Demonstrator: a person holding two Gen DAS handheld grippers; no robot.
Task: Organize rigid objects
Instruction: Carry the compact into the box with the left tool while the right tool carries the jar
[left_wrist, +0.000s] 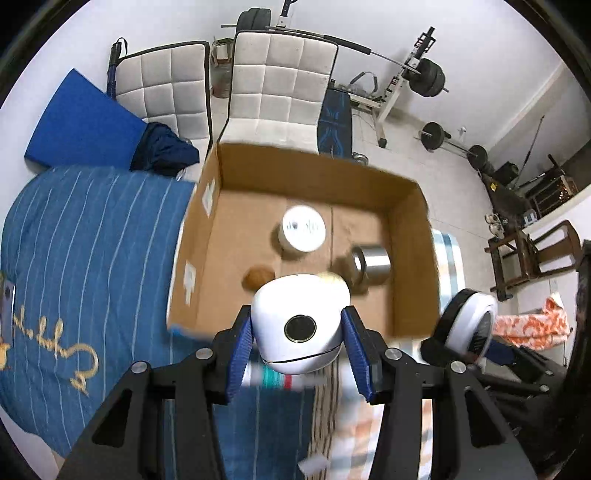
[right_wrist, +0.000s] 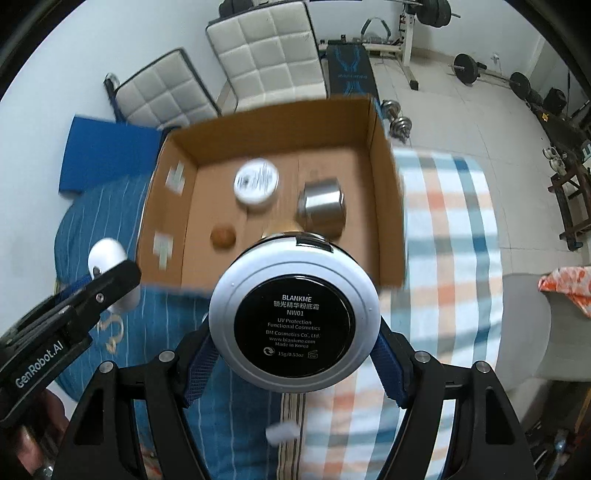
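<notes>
The left gripper is clamped on a white rounded case; to its right, the right gripper is clamped on a round compact. The cardboard box lies straight ahead of both, its open top holding a white jar, a steel cup and a brown nut. Neither looks clearly nearer.

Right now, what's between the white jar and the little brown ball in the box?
Nothing. In both wrist views only bare cardboard floor of the box shows between the white jar and the brown ball. The metal cup sits off to the side.
</notes>
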